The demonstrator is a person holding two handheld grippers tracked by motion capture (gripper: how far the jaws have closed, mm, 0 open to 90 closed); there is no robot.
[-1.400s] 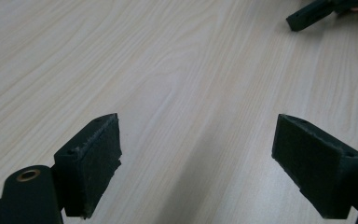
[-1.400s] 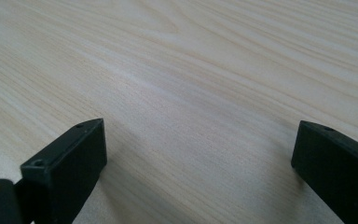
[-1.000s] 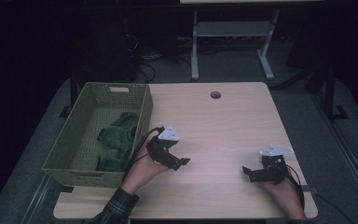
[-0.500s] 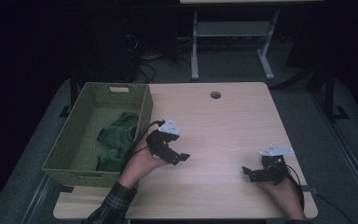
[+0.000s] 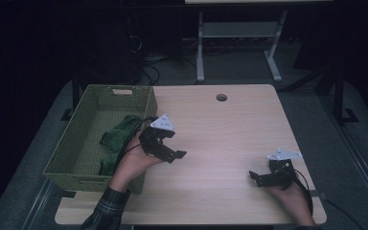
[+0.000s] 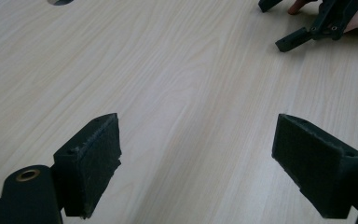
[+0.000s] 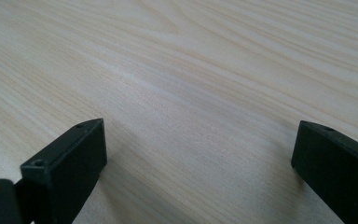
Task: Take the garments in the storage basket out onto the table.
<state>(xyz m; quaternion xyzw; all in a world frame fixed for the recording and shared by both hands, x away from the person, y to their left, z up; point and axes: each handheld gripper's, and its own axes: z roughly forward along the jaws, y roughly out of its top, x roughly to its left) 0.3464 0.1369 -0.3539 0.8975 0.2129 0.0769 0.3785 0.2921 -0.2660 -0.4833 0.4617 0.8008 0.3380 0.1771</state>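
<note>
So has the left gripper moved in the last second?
Yes: the left gripper has shifted slightly toward the green basket and up the table.

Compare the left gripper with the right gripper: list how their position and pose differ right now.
The left gripper is held beside the green woven basket, which holds a green cloth; the right gripper sits near the light wooden table's front right corner. The left gripper looks raised above the tabletop; the right gripper looks low, near the surface. Both have their black jaws spread wide with nothing between them.
</note>
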